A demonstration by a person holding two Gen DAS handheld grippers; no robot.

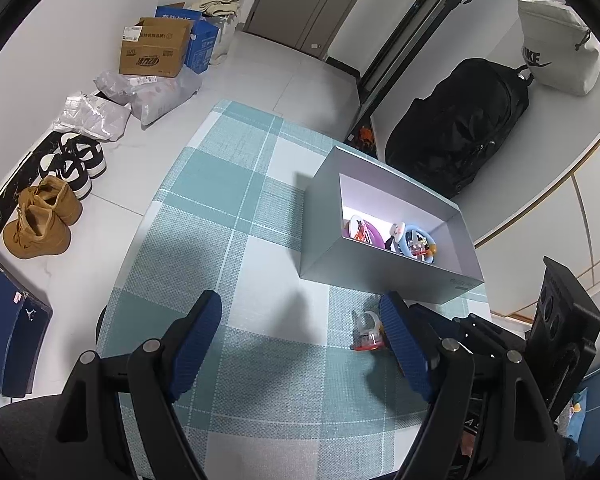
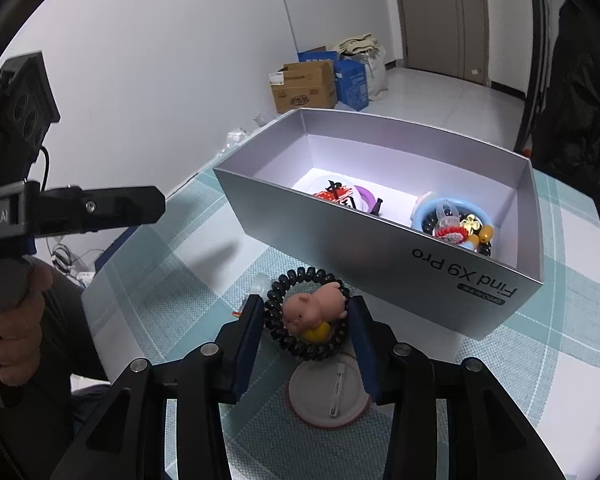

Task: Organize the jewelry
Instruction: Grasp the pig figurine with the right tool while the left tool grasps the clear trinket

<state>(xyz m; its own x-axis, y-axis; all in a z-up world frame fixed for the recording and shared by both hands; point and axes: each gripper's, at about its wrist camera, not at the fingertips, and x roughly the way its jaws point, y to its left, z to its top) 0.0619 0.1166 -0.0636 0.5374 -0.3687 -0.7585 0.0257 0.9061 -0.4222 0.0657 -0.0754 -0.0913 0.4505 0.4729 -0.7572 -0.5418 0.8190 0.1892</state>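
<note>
A grey open box (image 2: 400,276) (image 1: 364,276) stands on the checked tablecloth and holds a purple bangle (image 2: 366,196), a blue ring (image 2: 422,210) and several beads and trinkets. My right gripper (image 2: 308,320) is shut on a black coil hair tie (image 2: 276,300) with a pink pig charm (image 2: 314,306), held just in front of the box. A white pin badge (image 2: 324,396) lies face down below it. My left gripper (image 1: 300,344) is open and empty above the cloth. A small clear and red trinket (image 1: 367,334) lies by its right finger (image 1: 404,344).
The table with the teal checked cloth (image 1: 228,208) ends at the left over a tiled floor with shoes (image 1: 40,216), parcels and cardboard boxes (image 1: 156,48). A black bag (image 1: 456,132) stands behind the box. The left gripper's body (image 2: 80,208) shows in the right wrist view.
</note>
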